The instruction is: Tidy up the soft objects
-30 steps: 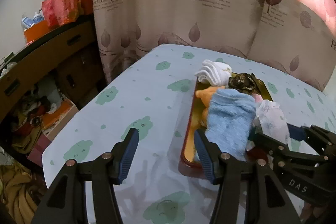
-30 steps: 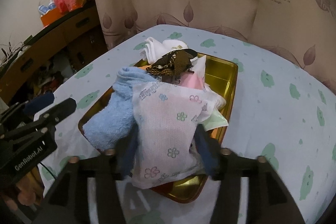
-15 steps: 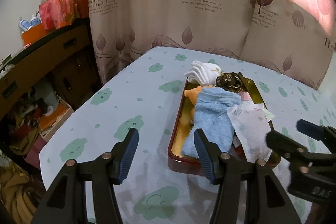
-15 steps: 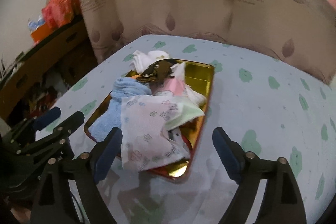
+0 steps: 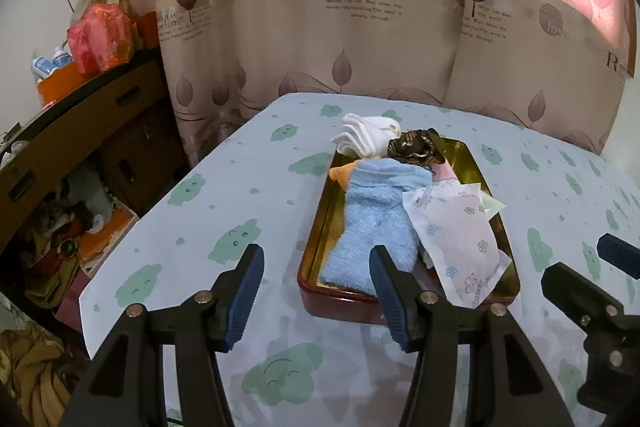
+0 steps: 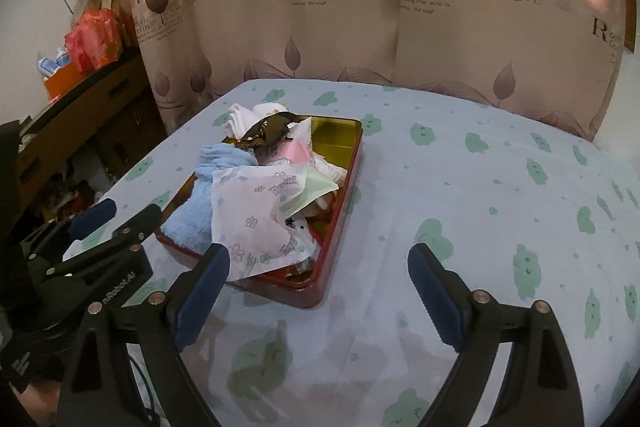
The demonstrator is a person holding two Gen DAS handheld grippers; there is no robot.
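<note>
At far left, a brown cabinet (image 5: pixel 80 131) stands beside the table and carries a red plastic bag (image 5: pixel 100 39) on its top. A leaf-printed curtain (image 5: pixel 360 27) hangs behind the table.

The left gripper (image 5: pixel 316 287) hovers over the near edge of the table's cloud-print tablecloth (image 5: pixel 224 211). Its jaws stand apart and nothing lies between them; the right-hand pad sits in front of the near left corner of the tray.

The gold tray (image 5: pixel 500 227) with its red outer wall rests on the tablecloth, near the middle of the table. It holds a pile of soft items. A light blue towel (image 5: pixel 376 219) lies along the tray's left side. A white floral-print packet (image 5: pixel 456 235) lies against the towel's right edge and overhangs the tray's near rim. A white folded cloth (image 5: pixel 364 137) hangs over the far left corner. A dark patterned fabric piece (image 5: pixel 416 147) sits just to its right.

The right gripper (image 6: pixel 320 291) is held near the tray's near right corner. Its jaws are opening, wide apart, with only bare tablecloth between them. The packet lies just beyond its left pad.
</note>
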